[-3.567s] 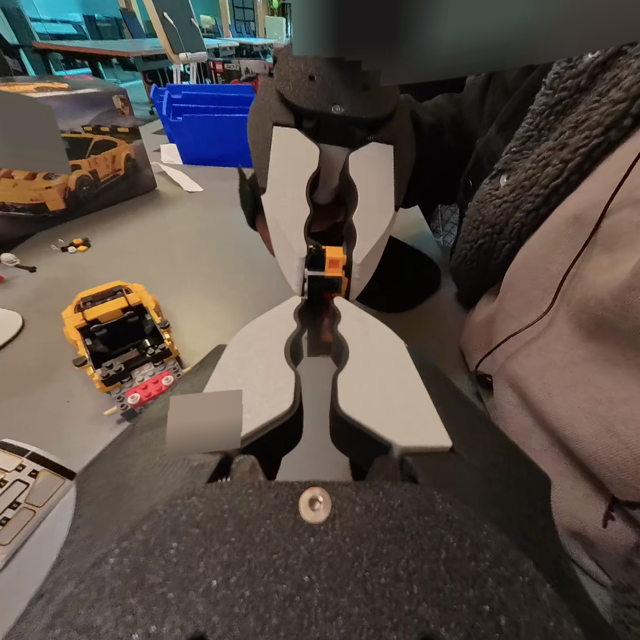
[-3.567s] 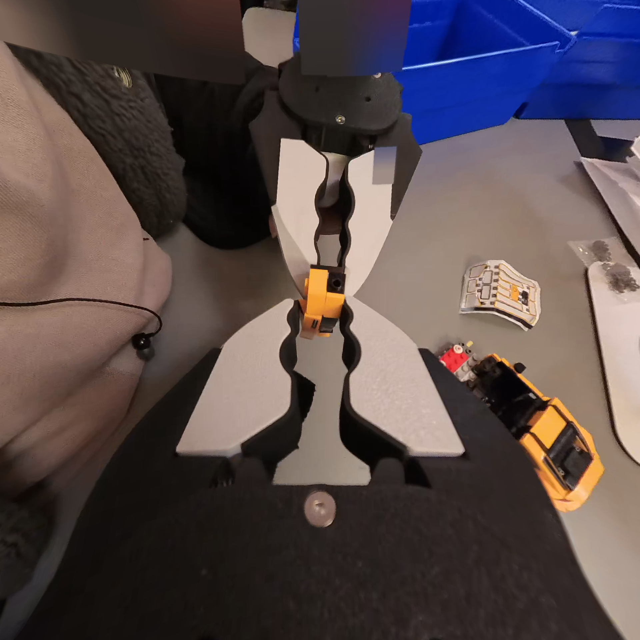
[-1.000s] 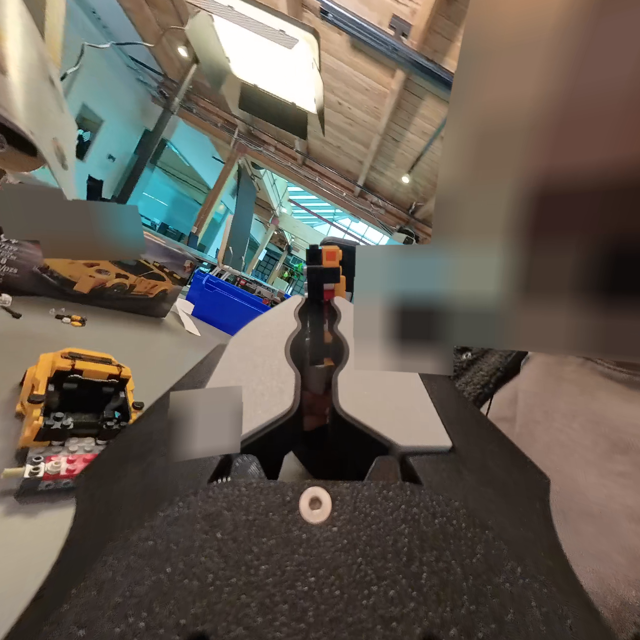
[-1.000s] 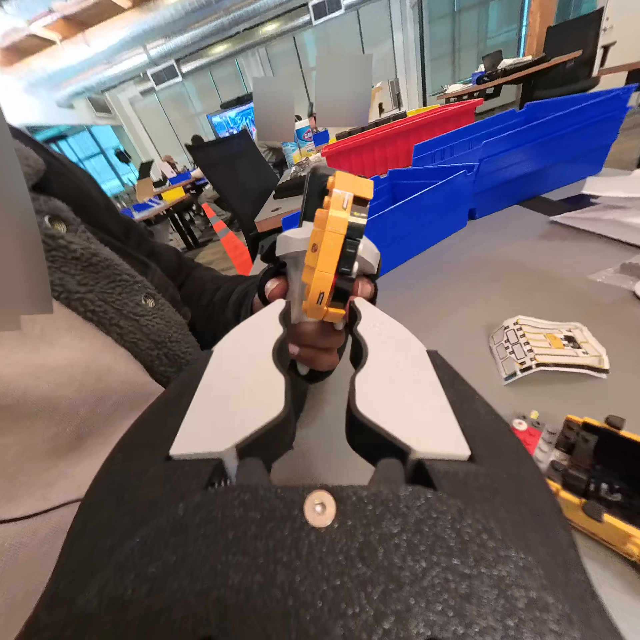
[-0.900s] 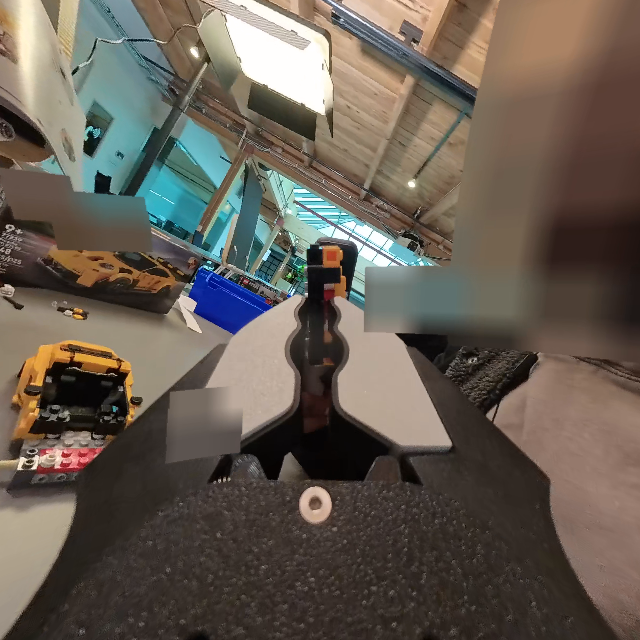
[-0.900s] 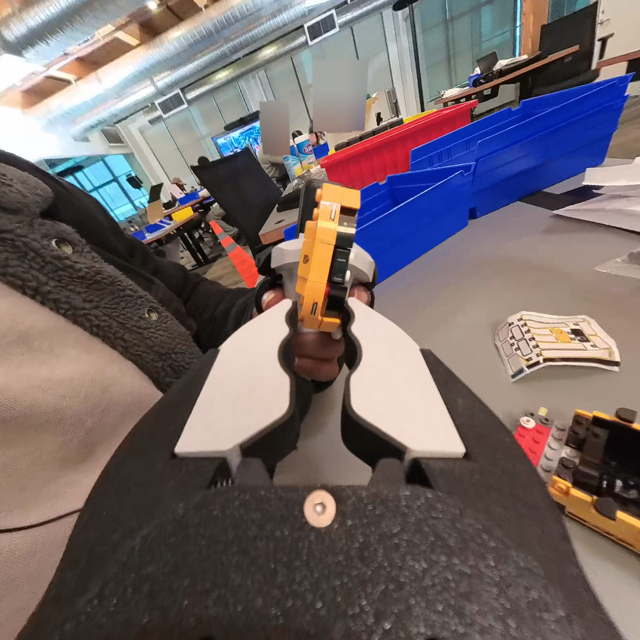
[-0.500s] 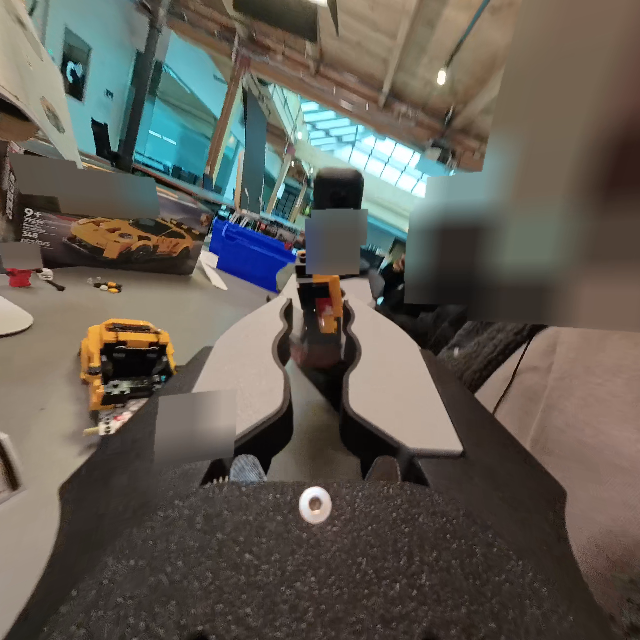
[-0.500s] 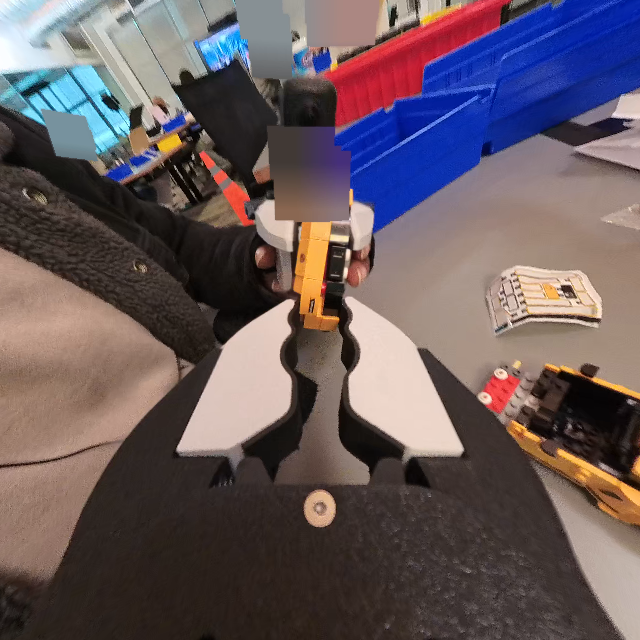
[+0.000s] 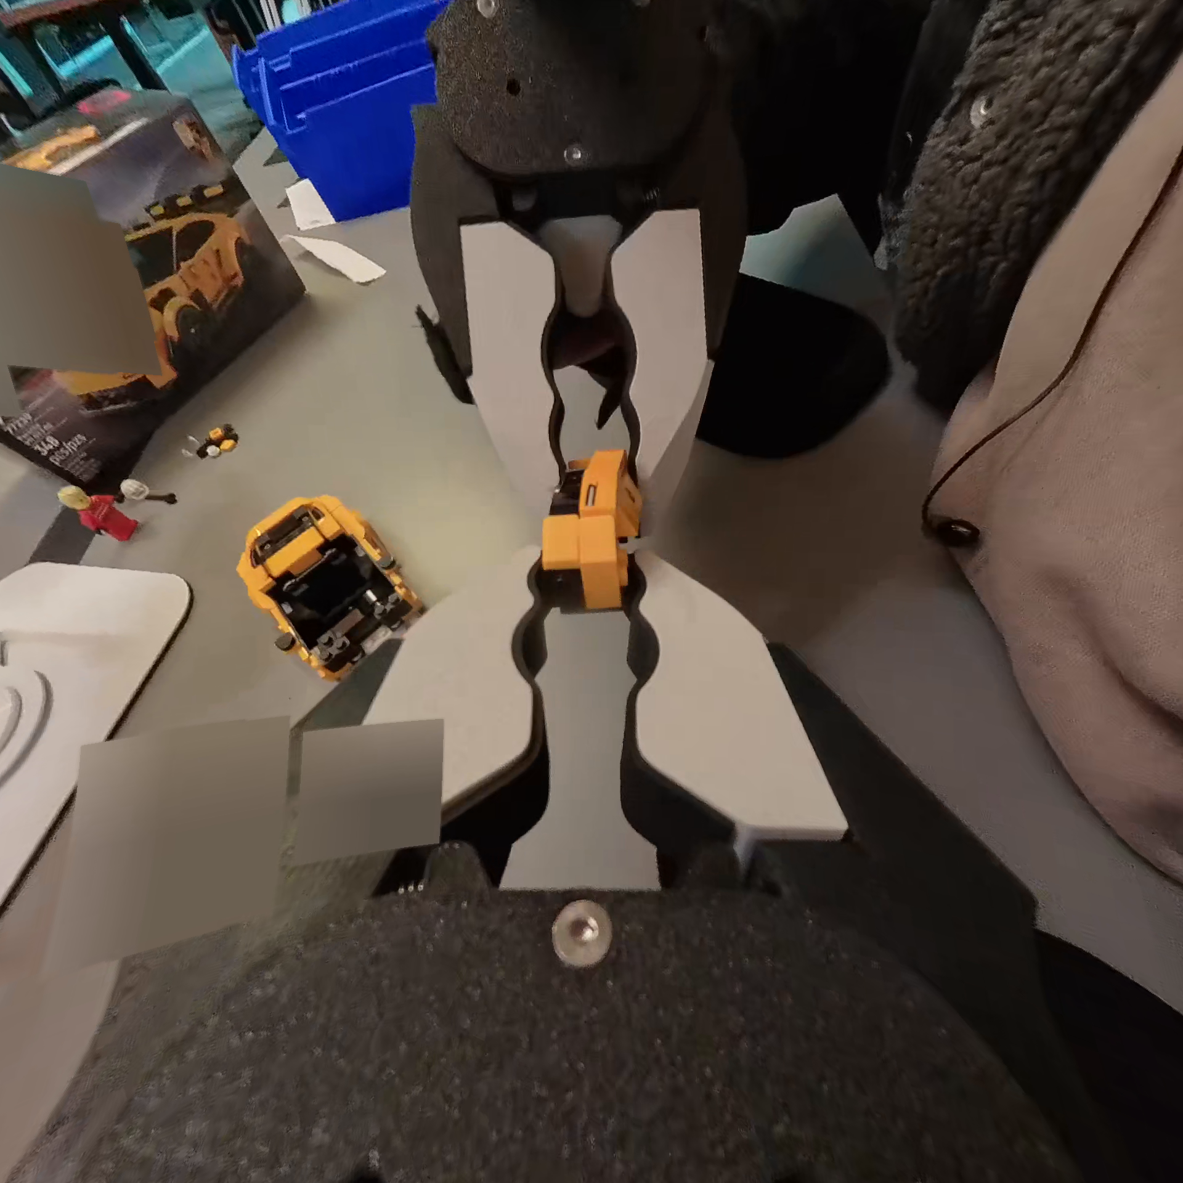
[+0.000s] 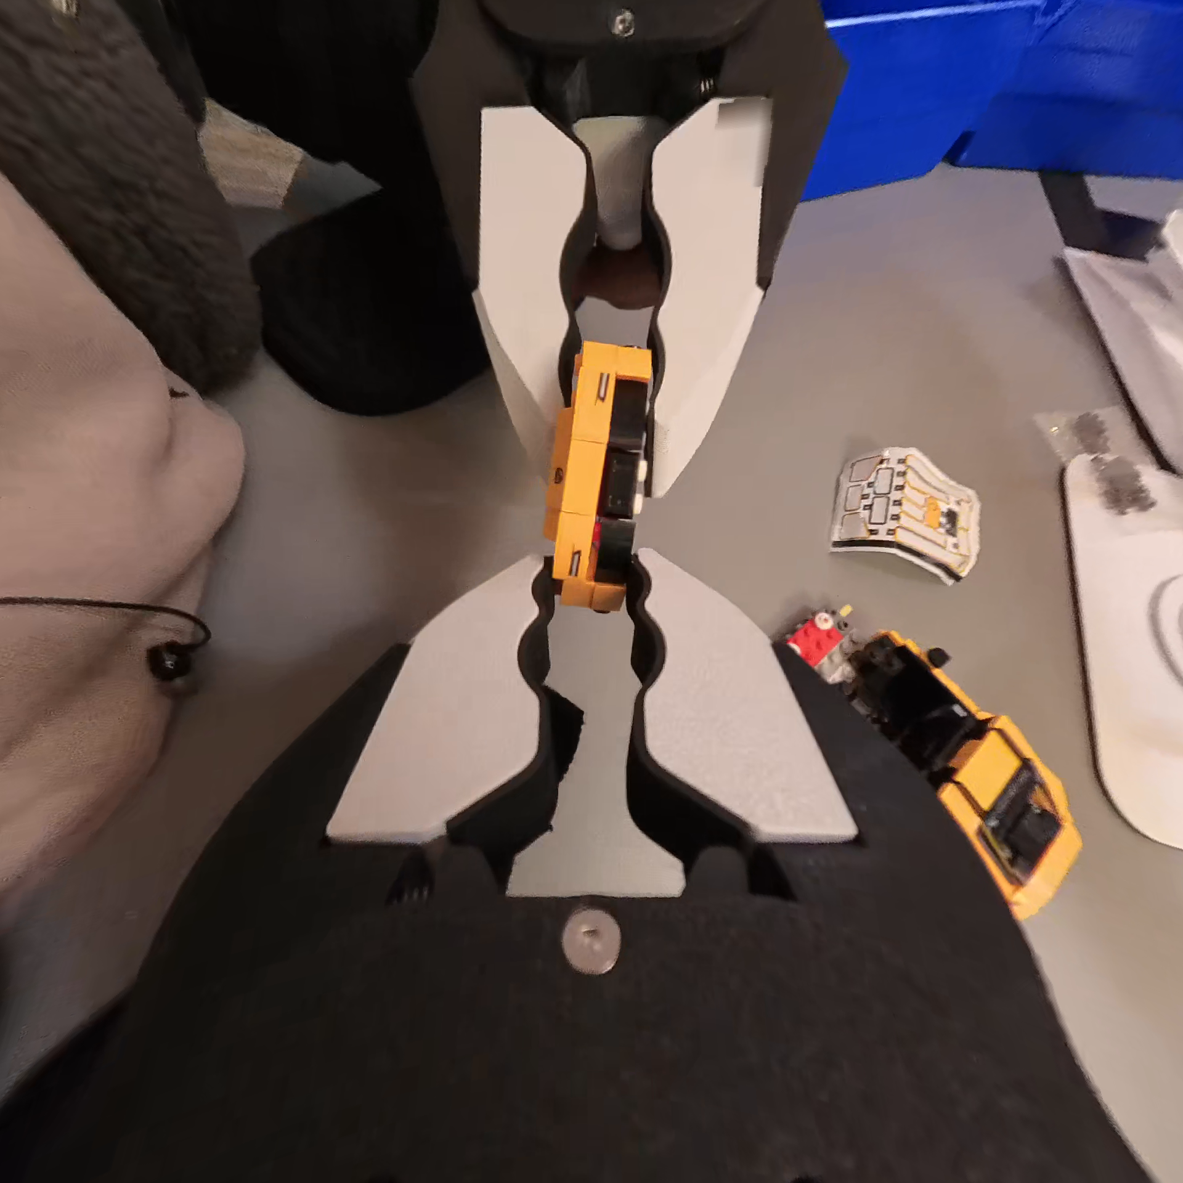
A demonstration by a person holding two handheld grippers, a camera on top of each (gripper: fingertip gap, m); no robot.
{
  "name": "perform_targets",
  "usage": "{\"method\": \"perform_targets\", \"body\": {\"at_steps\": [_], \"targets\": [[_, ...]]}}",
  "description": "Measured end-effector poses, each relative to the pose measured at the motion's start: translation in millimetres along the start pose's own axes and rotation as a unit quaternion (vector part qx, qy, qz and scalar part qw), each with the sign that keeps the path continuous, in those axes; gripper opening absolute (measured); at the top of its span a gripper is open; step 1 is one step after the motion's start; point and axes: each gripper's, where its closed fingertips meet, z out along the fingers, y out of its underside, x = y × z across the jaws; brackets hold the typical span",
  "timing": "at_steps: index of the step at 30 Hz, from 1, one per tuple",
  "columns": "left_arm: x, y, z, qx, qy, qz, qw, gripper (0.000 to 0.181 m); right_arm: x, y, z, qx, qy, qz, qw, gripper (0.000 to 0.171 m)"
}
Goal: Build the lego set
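Both grippers dropped back down from pointing up at the ceiling, so now they face each other tip to tip over the grey table point(image 9: 358, 358). Orange-and-black lego sub-assembly point(image 9: 592, 534) is pinched between my left gripper point(image 9: 586, 576) and right gripper point(image 10: 589, 570), both clamped narrow on it. Half-built yellow lego car point(image 9: 323, 586) sits nearby, sticker sheet point(image 10: 906, 515) beyond.

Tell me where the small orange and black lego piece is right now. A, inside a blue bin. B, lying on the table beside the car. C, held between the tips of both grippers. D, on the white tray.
C: the lego piece hangs above the table, with the right gripper pinching one end and the left gripper the other, tip to tip, apart from the car.
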Motion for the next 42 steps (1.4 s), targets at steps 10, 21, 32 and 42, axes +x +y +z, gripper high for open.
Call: {"method": "perform_targets", "body": {"at_steps": [10, 21, 32, 42], "targets": [[1.9, -20.5, -8.5, 0.118, -0.076, 0.082, 0.987, 0.021, 0.0, -27.5, -17.6, 0.100, 0.095, -0.099, 0.985, 0.022], [1.6, -22.0, -8.4, 0.155, -0.079, 0.064, 0.983, 0.021, -3.4, -40.6, -14.0, 0.156, 0.075, -0.076, 0.982, 0.032], [4.7, -16.5, -5.6, 0.149, -0.061, 0.040, 0.986, 0.021, -2.5, -35.6, -10.9, 0.143, 0.052, -0.055, 0.987, 0.023], [6.3, -11.5, -3.0, 0.140, -0.052, -0.003, 0.989, 0.021, -4.1, -32.0, -8.5, 0.140, 0.040, -0.030, 0.989, 0.023]]}}
